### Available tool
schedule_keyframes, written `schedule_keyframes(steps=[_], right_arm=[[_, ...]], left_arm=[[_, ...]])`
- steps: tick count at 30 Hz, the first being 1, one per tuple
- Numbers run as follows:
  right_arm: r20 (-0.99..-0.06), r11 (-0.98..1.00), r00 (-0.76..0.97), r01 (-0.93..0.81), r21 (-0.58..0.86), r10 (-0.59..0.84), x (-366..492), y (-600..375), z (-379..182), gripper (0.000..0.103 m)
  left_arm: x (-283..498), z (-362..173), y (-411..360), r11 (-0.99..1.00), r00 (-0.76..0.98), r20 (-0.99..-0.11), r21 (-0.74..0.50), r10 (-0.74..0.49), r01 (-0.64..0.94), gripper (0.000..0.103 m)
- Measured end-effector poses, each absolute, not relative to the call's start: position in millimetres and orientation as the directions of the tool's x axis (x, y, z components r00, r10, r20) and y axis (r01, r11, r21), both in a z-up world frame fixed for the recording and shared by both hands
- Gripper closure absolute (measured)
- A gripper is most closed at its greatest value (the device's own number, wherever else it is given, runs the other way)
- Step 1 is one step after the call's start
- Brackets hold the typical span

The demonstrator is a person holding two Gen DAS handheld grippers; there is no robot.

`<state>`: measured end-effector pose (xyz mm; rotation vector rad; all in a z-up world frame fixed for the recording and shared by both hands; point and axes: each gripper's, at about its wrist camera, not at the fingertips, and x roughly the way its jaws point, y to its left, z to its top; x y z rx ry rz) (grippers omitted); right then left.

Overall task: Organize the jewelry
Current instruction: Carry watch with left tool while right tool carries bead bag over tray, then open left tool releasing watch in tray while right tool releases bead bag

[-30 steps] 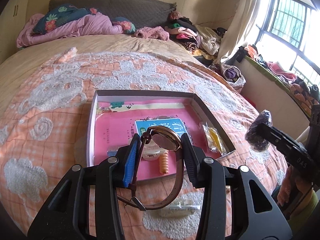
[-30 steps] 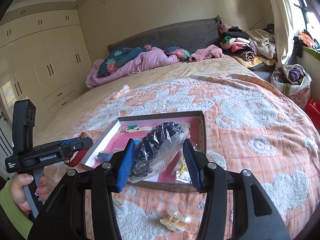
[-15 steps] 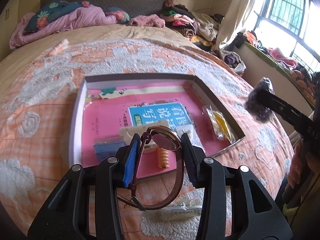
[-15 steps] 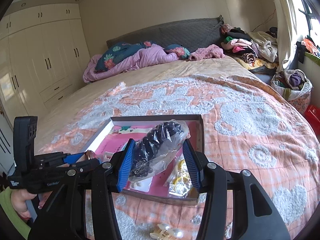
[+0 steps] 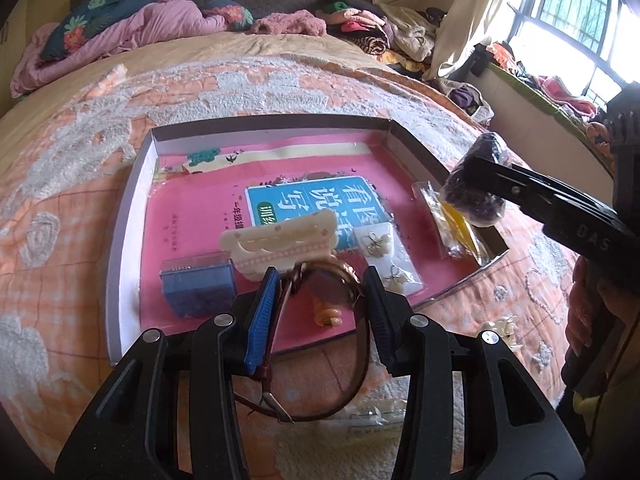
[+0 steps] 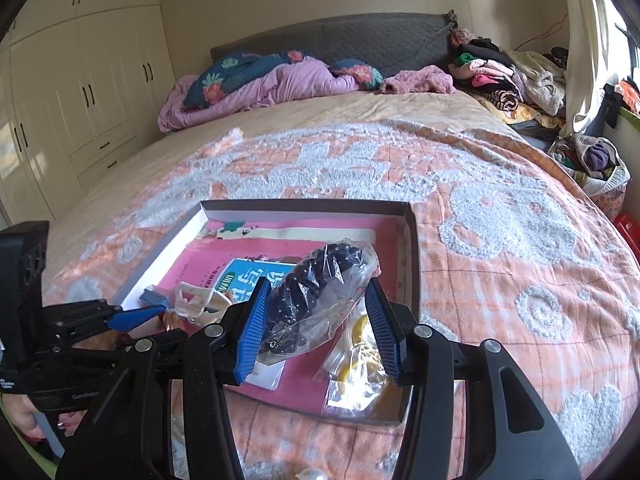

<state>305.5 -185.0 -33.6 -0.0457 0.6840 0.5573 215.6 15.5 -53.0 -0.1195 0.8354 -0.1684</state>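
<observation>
Both grippers have come down toward the shallow box (image 5: 132,184) since the earlier frames, which fills more of each view. Left gripper (image 5: 320,300): jaws pinching a brown-strapped watch (image 5: 332,286), dial up between the blue pads, strap looping down below them, over the box's near edge. Right gripper (image 6: 316,316): jaws pinching a clear bag of dark beads (image 6: 316,296), held above the box's right side, over a flat packet with yellow pieces (image 6: 356,360) lying against the right wall. Box sits on the bed (image 6: 500,240), on the orange-and-white quilt, near its foot edge. Inside the box: pink book with blue title panel (image 5: 312,200), cream hair clip (image 5: 280,248), small blue case (image 5: 196,288) toward the left wall, bag of earrings (image 5: 384,256). Pale clip (image 5: 500,326) lies on the quilt outside the box's near right corner.
</observation>
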Motion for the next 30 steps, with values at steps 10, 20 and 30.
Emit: schedule_keyframes(steps=[10,20,30], right_arm=[[-0.665,0.840,0.587,-0.531,0.113,0.461,322,-163,-56,0.056],[-0.684,0.843,0.572,-0.524,0.121,0.453,321,-163,-68,0.056],[-0.697,0.835,0.545,-0.531,0.144,0.466,314,-161,-72,0.047]], left_arm=[[224,-61,27,0.989,0.660,-0.738,-0.136,-0.139,0.056,0.069],[224,-60,35,0.989,0.667,-0.734,-0.143,-0.127,0.031,0.069],[222,-57,35,0.989,0.670,-0.731,-0.144,-0.127,0.031,0.069]])
